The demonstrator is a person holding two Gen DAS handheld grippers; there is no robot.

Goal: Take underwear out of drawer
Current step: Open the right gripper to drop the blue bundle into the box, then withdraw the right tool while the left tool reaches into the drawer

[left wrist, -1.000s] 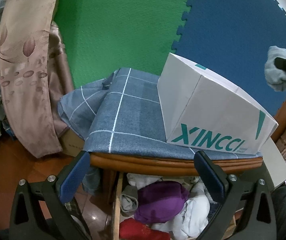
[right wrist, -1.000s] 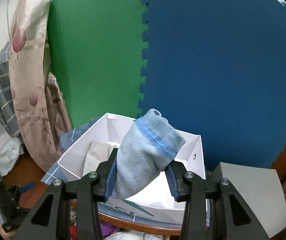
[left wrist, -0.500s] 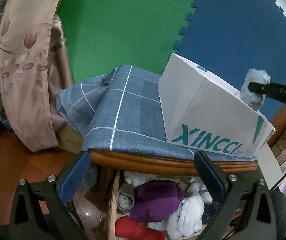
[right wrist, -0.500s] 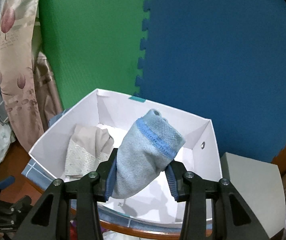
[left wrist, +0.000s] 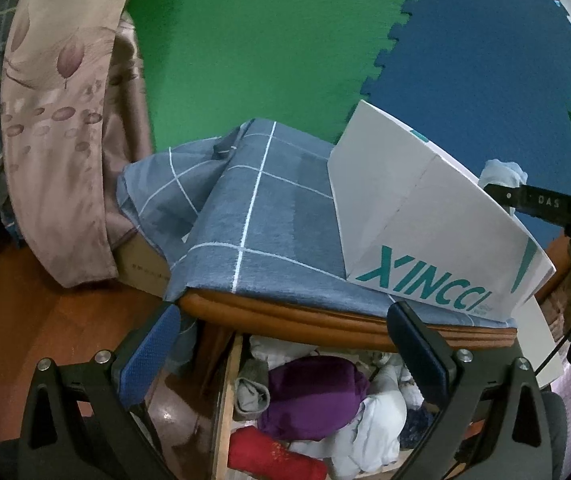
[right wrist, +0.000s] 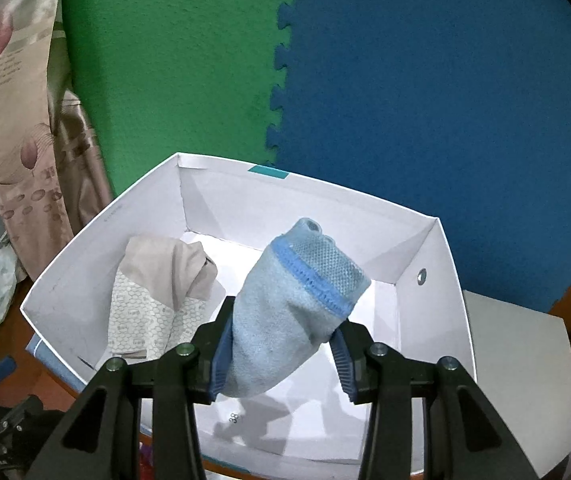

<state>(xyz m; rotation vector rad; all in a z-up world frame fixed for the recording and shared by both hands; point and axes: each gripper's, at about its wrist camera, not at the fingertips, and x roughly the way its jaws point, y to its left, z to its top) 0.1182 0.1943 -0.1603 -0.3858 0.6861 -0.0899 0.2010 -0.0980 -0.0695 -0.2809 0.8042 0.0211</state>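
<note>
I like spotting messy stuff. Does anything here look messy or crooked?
Yes. The checked blue cloth on the tabletop is bunched and hangs off its left end, and the open drawer below is a jumble of rolled clothes. Nothing looks torn or spilled.

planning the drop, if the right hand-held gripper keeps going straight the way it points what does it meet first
Probably the floor of the open white cardboard box: the right hand-held gripper, shut on the light blue knit underwear, points down into it. The beige folded garment lies left of that line. Depth is unclear.

Behind the table [left wrist: 325,320] we see a wall of green foam mat [left wrist: 265,40] joined to blue mat [left wrist: 485,60]. Left of the table hangs a floral curtain [left wrist: 57,120] over reddish wood floor [left wrist: 25,300].
</note>
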